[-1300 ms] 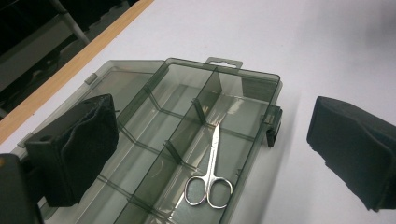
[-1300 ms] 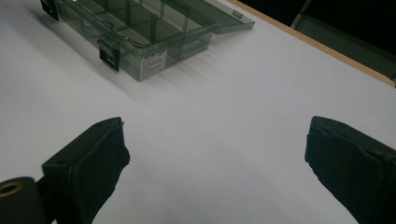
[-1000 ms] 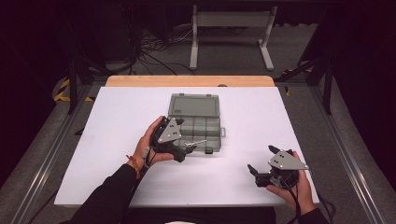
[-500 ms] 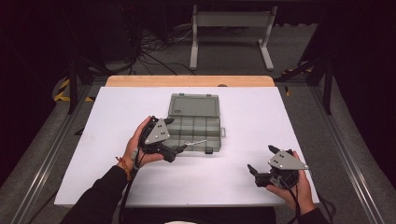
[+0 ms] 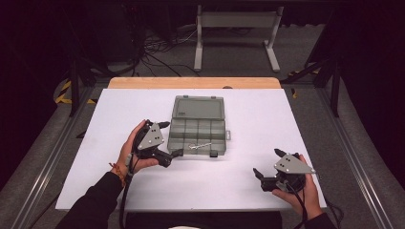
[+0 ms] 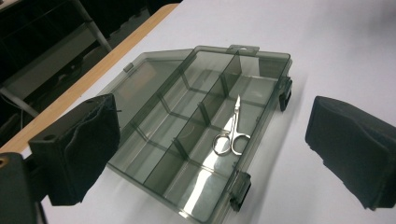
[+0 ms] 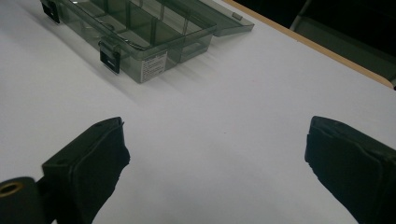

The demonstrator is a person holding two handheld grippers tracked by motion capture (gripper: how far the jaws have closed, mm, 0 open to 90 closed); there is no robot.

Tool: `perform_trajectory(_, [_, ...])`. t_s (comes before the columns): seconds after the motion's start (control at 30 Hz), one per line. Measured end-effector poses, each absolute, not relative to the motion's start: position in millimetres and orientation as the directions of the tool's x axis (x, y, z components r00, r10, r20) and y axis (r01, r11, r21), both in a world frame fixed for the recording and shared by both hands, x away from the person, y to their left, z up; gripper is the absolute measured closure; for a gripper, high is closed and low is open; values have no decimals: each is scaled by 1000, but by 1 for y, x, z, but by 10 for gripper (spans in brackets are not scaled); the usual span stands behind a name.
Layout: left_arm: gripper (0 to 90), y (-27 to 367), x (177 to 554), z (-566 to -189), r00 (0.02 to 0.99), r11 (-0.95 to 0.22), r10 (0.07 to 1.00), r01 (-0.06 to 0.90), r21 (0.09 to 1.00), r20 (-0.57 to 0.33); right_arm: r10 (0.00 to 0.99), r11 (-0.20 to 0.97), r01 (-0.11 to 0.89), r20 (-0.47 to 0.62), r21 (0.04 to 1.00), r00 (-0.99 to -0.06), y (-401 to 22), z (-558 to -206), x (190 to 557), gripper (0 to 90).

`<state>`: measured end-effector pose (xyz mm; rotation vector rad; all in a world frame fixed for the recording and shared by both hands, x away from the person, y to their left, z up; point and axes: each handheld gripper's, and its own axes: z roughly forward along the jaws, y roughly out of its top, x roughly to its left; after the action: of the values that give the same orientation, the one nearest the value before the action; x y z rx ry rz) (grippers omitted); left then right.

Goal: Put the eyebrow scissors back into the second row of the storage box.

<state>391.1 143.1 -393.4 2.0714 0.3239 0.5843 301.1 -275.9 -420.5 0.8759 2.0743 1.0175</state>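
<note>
A smoky clear organizer box (image 5: 198,125) lies open mid-table, lid flat toward the far side. Small silver scissors (image 5: 199,146) rest in a front compartment. My left gripper (image 5: 171,139) hovers just left of the box, open and holding nothing. In the left gripper view the box (image 6: 154,116) and the scissors (image 6: 232,133) lie between and beyond the wide-apart jaws of the left gripper (image 6: 217,128). My right gripper (image 5: 267,162) sits open and empty near the front right of the table. From the right gripper (image 7: 215,154) view, the box (image 7: 135,28) is farther off at upper left.
The white table top (image 5: 267,119) has a wooden strip (image 5: 191,82) along its far edge. Behind it stand a grey metal frame (image 5: 236,28) and floor cables (image 5: 157,45). Metal rails run along both sides of the table.
My left gripper has drawn back to the left, away from the box front. The scissors stay in their compartment. The right gripper has not moved.
</note>
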Motion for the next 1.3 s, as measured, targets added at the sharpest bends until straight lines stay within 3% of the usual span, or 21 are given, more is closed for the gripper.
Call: perform_trajectory(1.3, [46, 206, 366, -412, 805, -579, 516, 75, 812, 293, 780, 484, 279, -264, 830, -568, -272, -421, 300, 63])
